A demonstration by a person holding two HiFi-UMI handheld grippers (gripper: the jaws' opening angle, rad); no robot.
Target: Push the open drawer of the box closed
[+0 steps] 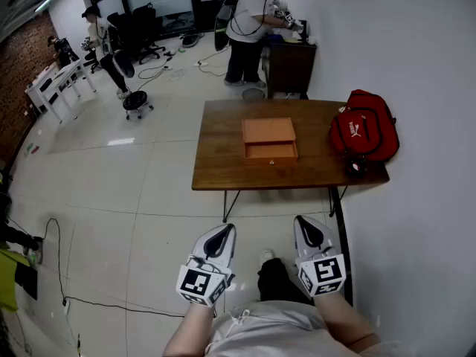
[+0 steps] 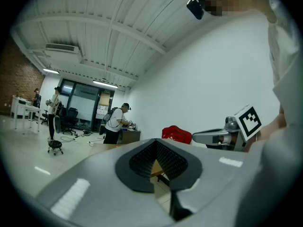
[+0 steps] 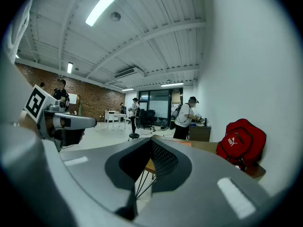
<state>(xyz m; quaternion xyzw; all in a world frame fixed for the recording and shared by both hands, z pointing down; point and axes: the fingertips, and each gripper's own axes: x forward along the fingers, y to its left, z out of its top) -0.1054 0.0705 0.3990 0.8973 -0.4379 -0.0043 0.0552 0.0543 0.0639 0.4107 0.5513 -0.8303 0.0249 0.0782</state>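
An orange-brown box [image 1: 268,130] lies on the wooden table [image 1: 220,163], and its drawer [image 1: 271,152] stands pulled out toward me, a small knob on its front. Both grippers hang low in front of my body, well short of the table's near edge. My left gripper [image 1: 222,230] [image 2: 156,167] has its jaws together with nothing between them. My right gripper [image 1: 305,221] [image 3: 149,164] is likewise shut and empty. Each gripper view catches the other gripper alongside: the right one [image 2: 222,136] and the left one [image 3: 61,122].
A red backpack [image 1: 364,126] [image 3: 241,141] sits on the table's right end by the white wall. Behind the table stands a dark cabinet [image 1: 290,67] with a person at it. A rolling stool [image 1: 136,103], office chairs and floor cables [image 1: 52,233] lie to the left.
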